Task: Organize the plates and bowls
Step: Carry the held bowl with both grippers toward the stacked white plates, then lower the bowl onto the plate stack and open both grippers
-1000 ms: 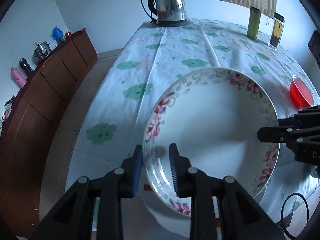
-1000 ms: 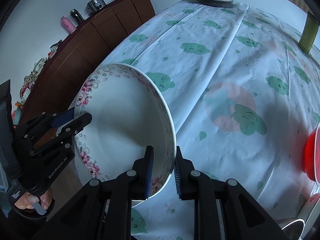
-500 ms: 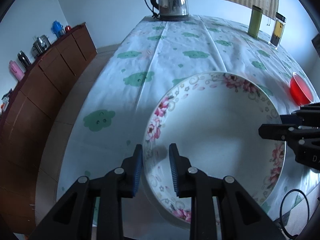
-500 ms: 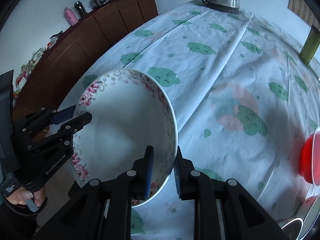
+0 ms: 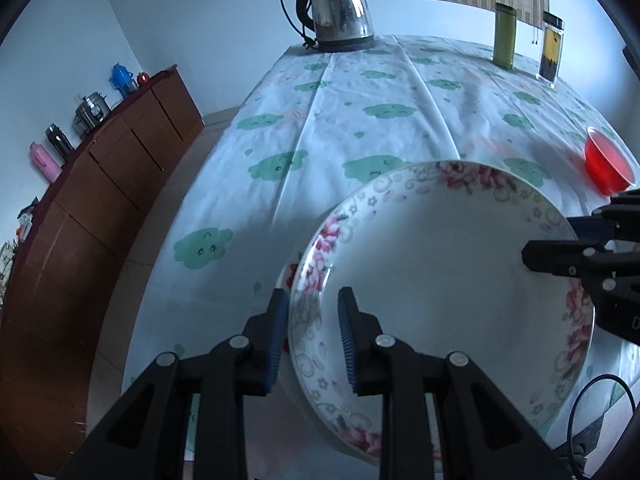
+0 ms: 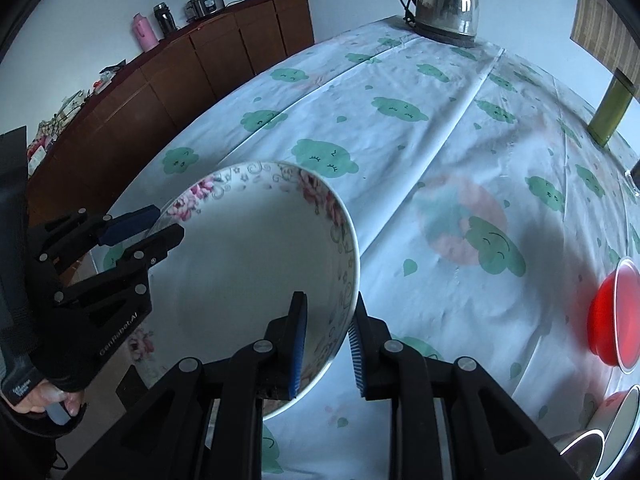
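Observation:
A white plate with a pink floral rim (image 5: 440, 280) (image 6: 248, 264) is carried between both grippers, tilted, over the table's near left part. My left gripper (image 5: 312, 344) (image 6: 160, 224) is shut on its left rim. On the opposite rim, my right gripper (image 6: 326, 344) (image 5: 552, 240) still has its pads against the plate, while its jaws are opening slightly. Directly under it lies a second floral plate (image 5: 291, 274) (image 6: 138, 342), mostly hidden. A person's hand holds the left gripper's handle in the right wrist view.
A steel kettle (image 5: 340, 8) stands at the table's far end, with a green canister (image 5: 505, 36) and a dark jar (image 5: 551, 50) to its right. A red bowl (image 6: 616, 316) and metal bowls (image 6: 608, 432) sit at the right. A brown sideboard (image 5: 100, 184) runs along the left.
Both grippers carried the plate toward the near left edge of the table and lowered it over the second plate. The right gripper's pads stand slightly wider.

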A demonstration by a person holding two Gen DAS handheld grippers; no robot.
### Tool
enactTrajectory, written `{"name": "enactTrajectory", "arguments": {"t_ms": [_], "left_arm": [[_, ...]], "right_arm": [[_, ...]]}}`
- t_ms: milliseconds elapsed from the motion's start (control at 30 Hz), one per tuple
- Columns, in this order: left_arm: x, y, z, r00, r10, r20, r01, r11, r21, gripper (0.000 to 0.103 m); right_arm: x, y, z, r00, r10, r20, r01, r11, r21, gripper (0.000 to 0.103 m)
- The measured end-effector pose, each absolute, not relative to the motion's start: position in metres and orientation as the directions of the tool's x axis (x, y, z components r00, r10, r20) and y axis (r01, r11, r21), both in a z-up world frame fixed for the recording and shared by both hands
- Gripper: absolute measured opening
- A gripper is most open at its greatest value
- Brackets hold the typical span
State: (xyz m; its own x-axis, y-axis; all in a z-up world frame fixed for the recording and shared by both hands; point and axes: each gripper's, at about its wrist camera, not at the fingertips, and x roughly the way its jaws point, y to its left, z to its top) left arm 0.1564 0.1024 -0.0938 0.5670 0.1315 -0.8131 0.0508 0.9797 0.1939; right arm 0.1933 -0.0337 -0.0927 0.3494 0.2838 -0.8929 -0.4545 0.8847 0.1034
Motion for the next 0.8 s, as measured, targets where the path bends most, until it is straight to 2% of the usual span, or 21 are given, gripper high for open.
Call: {"name": "enactTrajectory", "arguments": {"t_ms": [433, 533, 633, 733, 800], "left_arm": [[0.154, 0.103, -0.095, 0.587, 0.139, -0.798, 0.035, 0.980, 0.196, 0.024], [0.154, 0.105, -0.094, 0.590, 0.125, -0.798, 0.027, 0.984, 0.174, 0.030], [0.152, 0.105, -0.092, 0.594, 0.120, -0.795, 0.028, 0.985, 0.170, 0.030], [0.151, 0.105, -0.090, 0.597, 0.108, -0.795, 0.023, 0.988, 0.151, 0.031], [0.149, 0.105, -0.087, 0.607, 0.111, -0.787, 0.014, 0.989, 0.150, 0.039]], "right_arm": [[0.195, -0.044, -0.104, 0.333, 0.340, -0.879, -0.429, 0.885, 0.180, 0.024], [0.196, -0.050, -0.104, 0.329, 0.372, -0.868, -0.413, 0.883, 0.221, 0.024], [0.195, -0.053, -0.103, 0.334, 0.391, -0.858, -0.407, 0.881, 0.243, 0.025], [0.193, -0.054, -0.102, 0.344, 0.389, -0.854, -0.404, 0.883, 0.239, 0.040], [0.192, -0.055, -0.099, 0.355, 0.394, -0.848, -0.404, 0.882, 0.241, 0.045]]}}
